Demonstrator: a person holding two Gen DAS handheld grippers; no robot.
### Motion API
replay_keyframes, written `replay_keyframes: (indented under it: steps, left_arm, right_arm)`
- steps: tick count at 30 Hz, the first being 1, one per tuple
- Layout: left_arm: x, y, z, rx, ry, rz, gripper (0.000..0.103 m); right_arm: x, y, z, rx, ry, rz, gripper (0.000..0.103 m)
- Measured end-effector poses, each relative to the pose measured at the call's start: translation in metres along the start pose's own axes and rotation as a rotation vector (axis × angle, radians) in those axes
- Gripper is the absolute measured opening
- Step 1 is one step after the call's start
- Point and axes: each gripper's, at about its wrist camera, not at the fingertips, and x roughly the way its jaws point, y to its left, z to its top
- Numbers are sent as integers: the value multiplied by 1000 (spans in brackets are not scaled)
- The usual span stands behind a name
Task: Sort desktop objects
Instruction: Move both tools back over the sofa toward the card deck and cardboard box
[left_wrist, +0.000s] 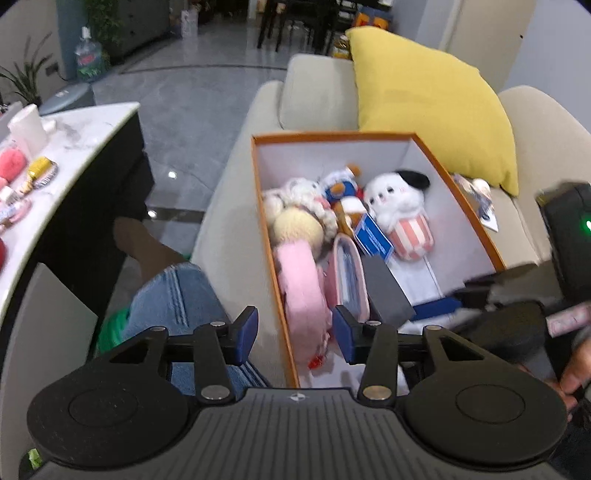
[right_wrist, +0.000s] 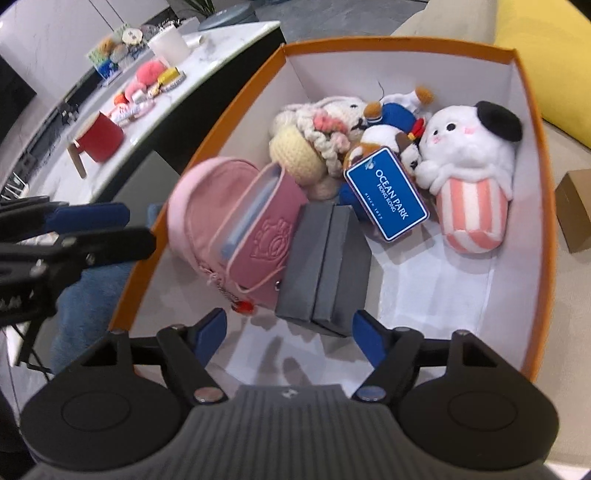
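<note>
An orange-rimmed white box (right_wrist: 539, 184) on the sofa holds a pink pouch (right_wrist: 236, 229), a grey case (right_wrist: 325, 266), a white plush in a striped cup (right_wrist: 469, 173), a crochet doll (right_wrist: 306, 147) and a blue tag (right_wrist: 386, 194). My right gripper (right_wrist: 289, 326) is open over the box's near end. The grey case lies just beyond its pads, untouched. My left gripper (left_wrist: 295, 328) is open above the box's left wall (left_wrist: 266, 206) and the pink pouch (left_wrist: 301, 291), gripping nothing. Its blue-padded fingers (right_wrist: 92, 218) show at the left in the right wrist view.
A white marble table (left_wrist: 85, 133) to the left carries a red cup (right_wrist: 99, 138), a white cup (right_wrist: 168, 44) and small plush items (right_wrist: 149, 72). A yellow cushion (left_wrist: 432, 99) leans behind the box. A person's denim-clad leg (left_wrist: 177, 299) lies between the table and the sofa. A brown carton (right_wrist: 576, 210) sits at the right.
</note>
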Motion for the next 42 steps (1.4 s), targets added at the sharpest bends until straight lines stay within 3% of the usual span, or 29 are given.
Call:
replay_keyframes:
  steps: [5, 15, 23, 27, 35, 42]
  left_arm:
    - [12, 0, -4, 5, 37, -56, 44]
    - [13, 5, -3, -2, 36, -99, 42]
    - [13, 1, -2, 23, 42, -51, 41]
    - [2, -1, 0, 19, 7, -14, 41]
    - [-26, -35, 10, 106, -86, 32, 41]
    - [-34, -97, 23, 227, -144, -60, 41]
  right_arm:
    - [6, 3, 10, -23, -12, 46, 77]
    - [14, 5, 19, -98, 5, 67, 79]
    - [15, 11, 16, -99, 9, 32, 78]
    - [1, 10, 12, -91, -10, 5, 78]
    - [-66, 8, -15, -126, -162, -14, 78]
    - [-134, -21, -43, -78, -368, -87, 78]
